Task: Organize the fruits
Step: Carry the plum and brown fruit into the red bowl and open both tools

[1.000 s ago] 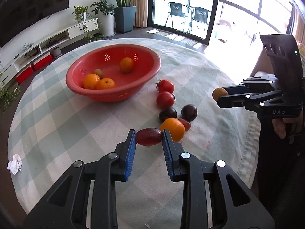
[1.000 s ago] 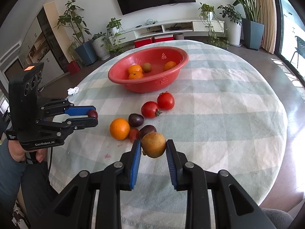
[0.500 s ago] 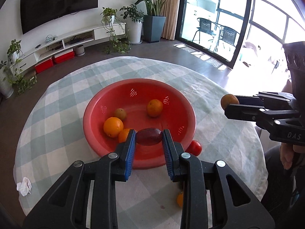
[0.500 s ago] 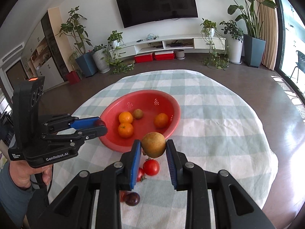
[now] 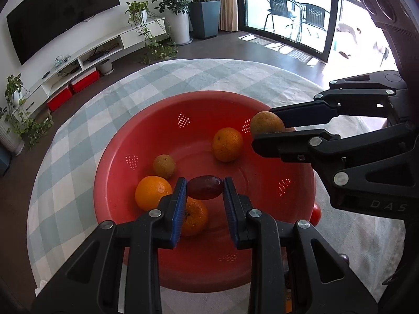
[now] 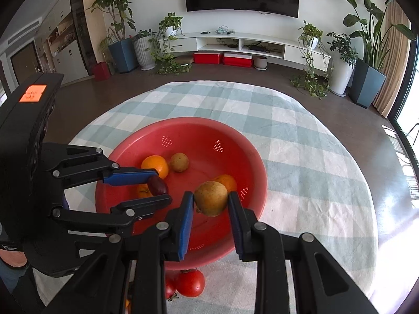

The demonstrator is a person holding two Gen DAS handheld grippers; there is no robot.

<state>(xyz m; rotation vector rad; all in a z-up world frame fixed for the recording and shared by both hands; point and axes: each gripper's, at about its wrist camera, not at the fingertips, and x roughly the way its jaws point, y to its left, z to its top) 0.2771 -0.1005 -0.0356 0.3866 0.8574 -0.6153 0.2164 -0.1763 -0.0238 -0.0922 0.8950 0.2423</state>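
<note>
A red perforated basket [image 5: 296, 162] [image 6: 251, 157] stands on the checked tablecloth and holds several oranges [image 5: 226, 144] [image 6: 155, 166] and a small brown fruit [image 5: 164, 166] [image 6: 179, 162]. My left gripper [image 5: 204, 190] [image 6: 157, 188] hangs over the basket's near side, shut on a dark red oval plum [image 5: 205, 190] [image 6: 157, 185]. My right gripper [image 6: 211, 202] [image 5: 269, 128] hovers over the basket's right part, shut on a yellow-brown pear-like fruit [image 6: 211, 198] [image 5: 266, 123]. The two grippers are side by side, not touching.
Red tomatoes [image 6: 189, 282] [image 5: 315, 213] lie on the cloth [image 6: 301, 157] just in front of the basket. A dark fruit [image 5: 343, 257] shows partly behind my left gripper. A hand [image 6: 11, 257] holds the left gripper. Floor, plants and a TV shelf surround the round table.
Both grippers have carried their fruit from the loose pile on the cloth forward until they hang over the red basket. The grips have not changed.
</note>
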